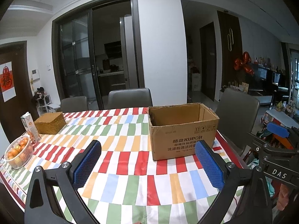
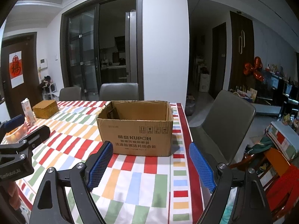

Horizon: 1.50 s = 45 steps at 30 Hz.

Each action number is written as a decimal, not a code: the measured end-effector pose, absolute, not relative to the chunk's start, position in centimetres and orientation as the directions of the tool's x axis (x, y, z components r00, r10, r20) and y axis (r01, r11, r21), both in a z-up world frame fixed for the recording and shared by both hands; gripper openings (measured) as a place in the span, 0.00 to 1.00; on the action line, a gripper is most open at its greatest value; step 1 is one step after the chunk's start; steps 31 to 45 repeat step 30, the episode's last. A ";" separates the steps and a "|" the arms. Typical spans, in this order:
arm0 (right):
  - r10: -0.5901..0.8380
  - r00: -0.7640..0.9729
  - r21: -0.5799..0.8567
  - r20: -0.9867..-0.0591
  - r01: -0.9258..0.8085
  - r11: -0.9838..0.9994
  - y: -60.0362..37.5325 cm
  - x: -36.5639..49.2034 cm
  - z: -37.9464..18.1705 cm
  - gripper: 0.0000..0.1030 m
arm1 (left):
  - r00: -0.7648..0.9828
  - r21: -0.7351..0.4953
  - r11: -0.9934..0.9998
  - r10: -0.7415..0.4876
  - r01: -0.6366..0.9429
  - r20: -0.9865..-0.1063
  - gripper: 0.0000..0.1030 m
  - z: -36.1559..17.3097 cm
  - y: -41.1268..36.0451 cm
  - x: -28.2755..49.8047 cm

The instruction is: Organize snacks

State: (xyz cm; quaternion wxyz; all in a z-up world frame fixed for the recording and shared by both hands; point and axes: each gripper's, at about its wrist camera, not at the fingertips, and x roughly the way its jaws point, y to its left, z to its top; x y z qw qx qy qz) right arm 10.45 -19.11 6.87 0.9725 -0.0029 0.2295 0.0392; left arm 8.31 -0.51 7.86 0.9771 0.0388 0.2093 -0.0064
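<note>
An open brown cardboard box printed KUPOH stands on the checked tablecloth, ahead and right of my left gripper. My left gripper is open and empty, its blue pads wide apart above the cloth. In the right wrist view the box stands straight ahead of my right gripper, which is open and empty. The box's inside looks mostly empty. My right gripper also shows at the right edge of the left wrist view. My left gripper shows at the left edge of the right wrist view.
A woven basket box, a drink carton and a clear bowl of small tomatoes sit at the table's left end. Grey chairs stand at the far side and one at the right end.
</note>
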 end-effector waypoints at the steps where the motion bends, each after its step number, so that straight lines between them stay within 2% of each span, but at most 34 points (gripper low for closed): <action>1: 0.076 0.892 0.012 -0.445 -0.079 0.997 -19.1 10.4 6.9 0.82 | 0.912 0.073 0.997 0.005 0.028 -0.409 1.00 7.8 -0.4 8.2; 45: 0.090 0.896 0.017 -0.436 -0.091 0.996 -18.8 9.9 7.5 0.82 | 0.921 0.078 0.997 0.018 0.014 -0.390 1.00 8.3 -0.7 7.4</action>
